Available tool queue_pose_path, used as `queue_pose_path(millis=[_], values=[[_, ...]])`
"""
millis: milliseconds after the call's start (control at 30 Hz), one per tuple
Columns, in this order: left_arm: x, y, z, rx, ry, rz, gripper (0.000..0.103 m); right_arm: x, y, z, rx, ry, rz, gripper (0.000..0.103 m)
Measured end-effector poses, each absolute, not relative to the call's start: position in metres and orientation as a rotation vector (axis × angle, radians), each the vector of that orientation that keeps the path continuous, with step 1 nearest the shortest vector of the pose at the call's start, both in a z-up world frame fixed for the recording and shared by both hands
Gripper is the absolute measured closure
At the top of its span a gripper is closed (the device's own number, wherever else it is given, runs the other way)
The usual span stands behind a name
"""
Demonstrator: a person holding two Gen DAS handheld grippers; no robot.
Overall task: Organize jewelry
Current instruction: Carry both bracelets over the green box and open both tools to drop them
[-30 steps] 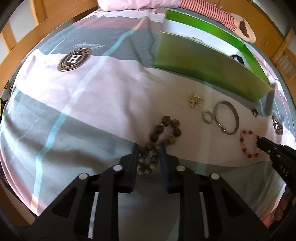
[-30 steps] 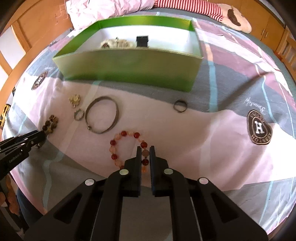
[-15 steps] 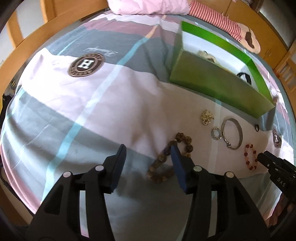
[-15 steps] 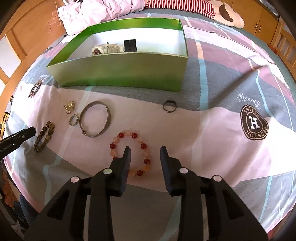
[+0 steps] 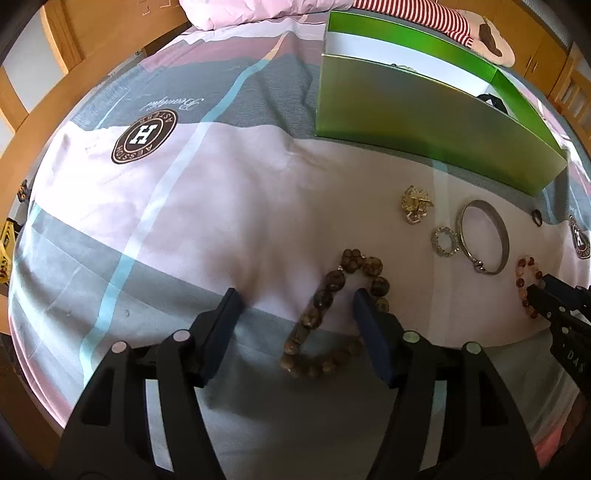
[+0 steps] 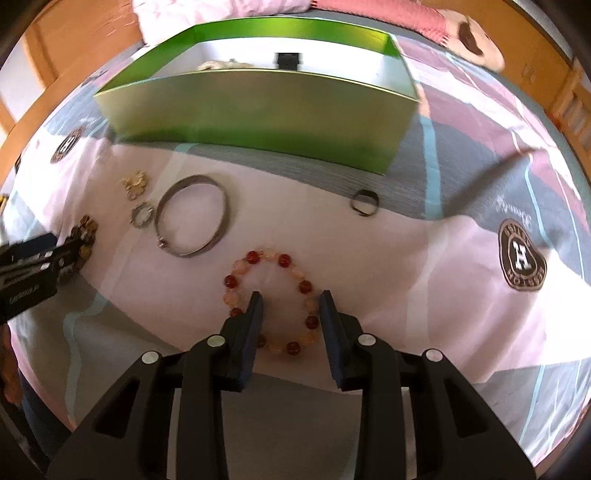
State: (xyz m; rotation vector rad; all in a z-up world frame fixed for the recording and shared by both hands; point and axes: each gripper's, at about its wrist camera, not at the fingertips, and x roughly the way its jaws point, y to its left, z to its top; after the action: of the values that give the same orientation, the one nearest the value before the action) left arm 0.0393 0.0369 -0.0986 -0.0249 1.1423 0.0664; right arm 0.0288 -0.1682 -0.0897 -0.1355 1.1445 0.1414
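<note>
Nearest, the left gripper (image 5: 295, 297) stands with jaws wide open over the brown bead bracelet (image 5: 334, 314) on the bed (image 5: 221, 206), the right gripper (image 6: 291, 299) likewise open over the red bead bracelet (image 6: 275, 299), the green box (image 6: 258, 110) beyond.

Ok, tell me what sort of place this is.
Most likely a bedroom, with the jewelry laid out on a bed. The surface is a soft printed bedsheet with a rumpled pink duvet at its far end, and a wooden bed frame runs along the edge.
</note>
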Motion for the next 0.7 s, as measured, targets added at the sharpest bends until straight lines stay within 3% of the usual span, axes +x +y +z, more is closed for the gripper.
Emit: queue_pose_path(millis=[33, 67, 100, 133, 700], values=[[0.039, 0.036, -0.098, -0.023, 1.139, 0.066, 0.049, 0.027, -0.166, -0.090, -0.154, 1.137, 0.146, 0.076], [0.039, 0.034, -0.097, -0.024, 1.133, 0.060, 0.061, 0.026, -0.164, -0.090, -0.154, 1.135, 0.153, 0.081], [0.038, 0.033, -0.095, -0.017, 1.127, 0.055, 0.084, 0.025, -0.163, -0.090, -0.142, 1.137, 0.172, 0.092], [0.037, 0.034, -0.093, -0.009, 1.125, 0.047, 0.092, 0.024, -0.162, -0.089, -0.128, 1.139, 0.193, 0.095], [0.024, 0.053, -0.028, -0.082, 1.003, 0.017, 0.092, 0.022, -0.166, -0.024, -0.071, 0.992, 0.235, 0.095]])
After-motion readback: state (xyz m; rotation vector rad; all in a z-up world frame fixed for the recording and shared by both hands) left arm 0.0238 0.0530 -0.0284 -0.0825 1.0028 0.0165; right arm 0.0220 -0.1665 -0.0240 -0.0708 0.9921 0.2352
